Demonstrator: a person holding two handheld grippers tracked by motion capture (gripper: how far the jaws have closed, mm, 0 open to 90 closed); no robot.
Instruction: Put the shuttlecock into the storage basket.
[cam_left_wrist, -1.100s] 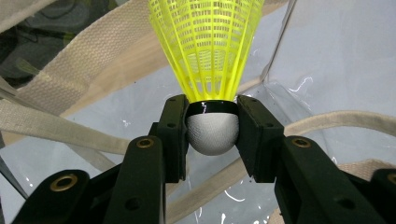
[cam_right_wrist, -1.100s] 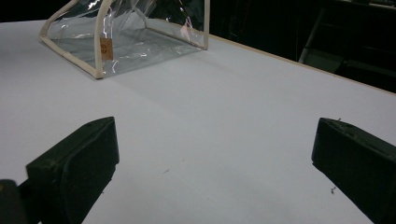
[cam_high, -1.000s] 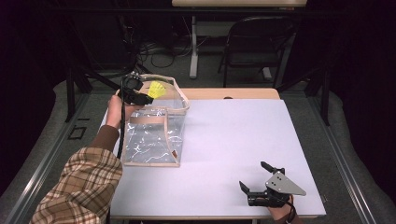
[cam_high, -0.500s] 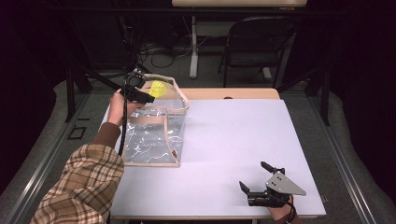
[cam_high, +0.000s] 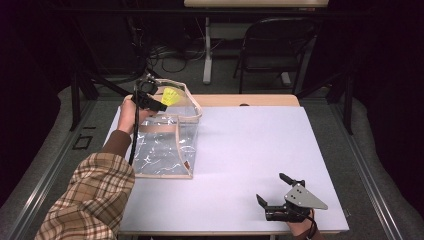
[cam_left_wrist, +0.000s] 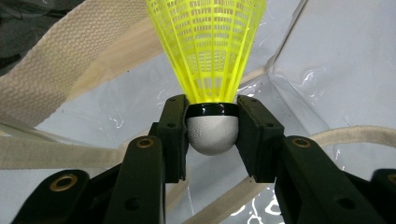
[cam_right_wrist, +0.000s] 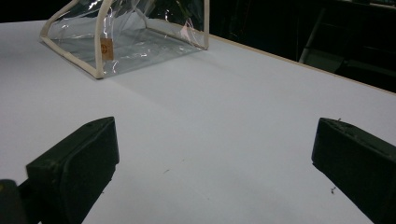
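Featherlight, springy yellow plastic mesh-skirted shuttlecock (cam_left_wrist: 208, 51), best pinched by its firm white rounded cork as now, clenched in left gripper (cam_left_wrist: 212, 135) jaws above clear vinyl cream-trimmed bag (cam_high: 167, 145); right gripper (cam_high: 272, 192) jaws spread, empty, near worktop (cam_high: 260, 145).

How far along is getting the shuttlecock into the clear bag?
Done: the left gripper is shut on the yellow shuttlecock by its white cork. In hand: it holds it over the clear bag at the open top. Left: release inside. The right gripper rests open on the table.
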